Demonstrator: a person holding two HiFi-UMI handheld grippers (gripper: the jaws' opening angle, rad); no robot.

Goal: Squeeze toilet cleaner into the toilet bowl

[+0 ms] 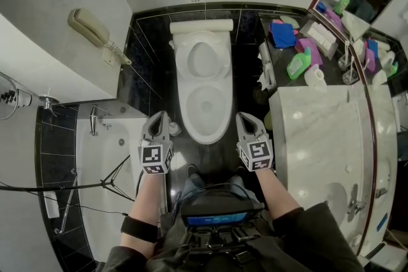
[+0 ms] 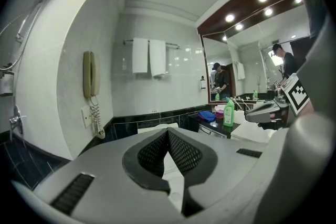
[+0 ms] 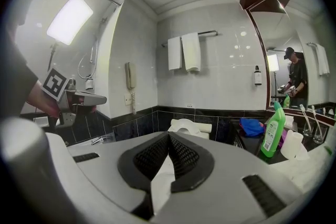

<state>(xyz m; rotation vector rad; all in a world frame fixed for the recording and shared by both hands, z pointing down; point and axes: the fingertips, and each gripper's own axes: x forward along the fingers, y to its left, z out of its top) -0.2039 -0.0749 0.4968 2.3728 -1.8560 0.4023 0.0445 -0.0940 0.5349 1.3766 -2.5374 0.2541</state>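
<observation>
Green bottle [image 1: 298, 64] stands on the dark counter [image 1: 278, 64] right of the toilet [image 1: 203, 99]; my left gripper [image 1: 156, 121] and right gripper [image 1: 246, 119] hang before it, jaws together, empty.

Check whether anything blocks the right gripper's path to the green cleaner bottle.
Nothing visible does. The right gripper, shut and empty, has open space up to the green cleaner bottle; the white roll stands beside it.

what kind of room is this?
A bathroom, probably a hotel's: white ceramic toilet, white bathtub beside it, beige corded wall telephone.
</observation>
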